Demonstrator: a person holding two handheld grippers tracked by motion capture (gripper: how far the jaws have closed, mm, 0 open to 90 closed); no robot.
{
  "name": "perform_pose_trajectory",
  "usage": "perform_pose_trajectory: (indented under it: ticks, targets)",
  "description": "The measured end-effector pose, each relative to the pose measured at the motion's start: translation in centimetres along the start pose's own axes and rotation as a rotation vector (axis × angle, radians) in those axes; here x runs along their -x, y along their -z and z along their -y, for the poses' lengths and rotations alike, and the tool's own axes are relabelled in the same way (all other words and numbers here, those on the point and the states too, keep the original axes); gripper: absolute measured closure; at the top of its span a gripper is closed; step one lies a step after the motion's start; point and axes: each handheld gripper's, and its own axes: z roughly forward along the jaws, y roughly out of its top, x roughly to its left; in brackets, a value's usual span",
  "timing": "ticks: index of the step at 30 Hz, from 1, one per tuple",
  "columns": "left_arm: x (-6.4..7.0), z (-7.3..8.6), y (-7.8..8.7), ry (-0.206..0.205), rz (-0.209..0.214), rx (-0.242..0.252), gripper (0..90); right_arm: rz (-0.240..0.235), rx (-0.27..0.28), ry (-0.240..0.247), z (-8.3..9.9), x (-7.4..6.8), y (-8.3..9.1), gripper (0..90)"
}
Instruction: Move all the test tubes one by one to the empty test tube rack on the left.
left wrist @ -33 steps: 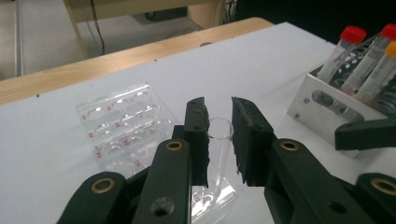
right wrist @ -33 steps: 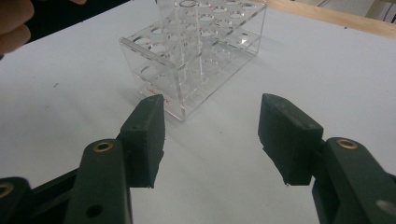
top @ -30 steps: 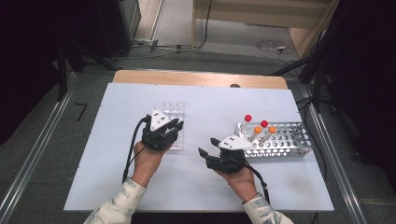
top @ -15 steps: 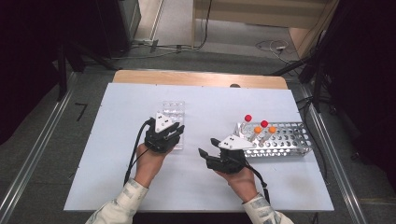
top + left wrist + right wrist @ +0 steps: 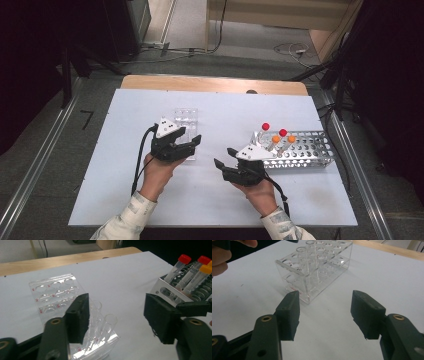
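A clear acrylic tube rack [image 5: 186, 120] stands left of the table's middle. It holds two uncapped clear tubes [image 5: 97, 315] at its near end. My left gripper [image 5: 192, 146] hovers open over that near end, and its jaws straddle the two tubes [image 5: 116, 302] without touching them. A metal rack [image 5: 305, 150] at the right holds tubes with red caps [image 5: 265, 126] and orange caps [image 5: 275, 139]. My right gripper [image 5: 226, 157] is open and holds nothing, just left of the metal rack. It points at the clear rack [image 5: 317, 267], with bare table between its jaws [image 5: 325, 297].
The white tabletop [image 5: 220, 200] has free room in front and at the far side. A wooden strip [image 5: 210, 84] runs along its back edge. The left hand [image 5: 222, 255] shows beside the clear rack. Cables trail from both grippers.
My left gripper has shifted slightly and turned a little to the right above the clear rack's near end. The right gripper has stayed in place.
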Motion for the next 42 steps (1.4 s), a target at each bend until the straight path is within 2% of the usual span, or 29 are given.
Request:
perform_pose_trajectory:
  ticks: [4, 8, 18, 31, 42]
  targets:
    - [-0.2, -0.1, 0.4, 0.009, -0.015, -0.001, 25.3, 0.002, 0.010, -0.001, -0.1, 0.2, 0.5, 38.8]
    - [-0.3, -0.1, 0.7, 0.016, -0.025, 0.000, 20.9, 0.006, 0.016, -0.006, 0.0, 0.6, 1.2, 38.8]
    - [-0.4, -0.1, 0.9, 0.019, -0.026, 0.000, 18.0, 0.032, 0.025, -0.013, 0.7, 1.9, 3.7, 38.6]
    - [-0.5, -0.1, 1.1, 0.021, -0.020, 0.005, 16.2, 0.109, 0.042, -0.056, 2.1, 4.6, 7.2, 38.2]
    - [-0.4, 0.0, 0.9, 0.016, -0.017, -0.005, 16.2, 0.186, 0.037, -0.082, 2.7, 6.7, 8.0, 36.8]
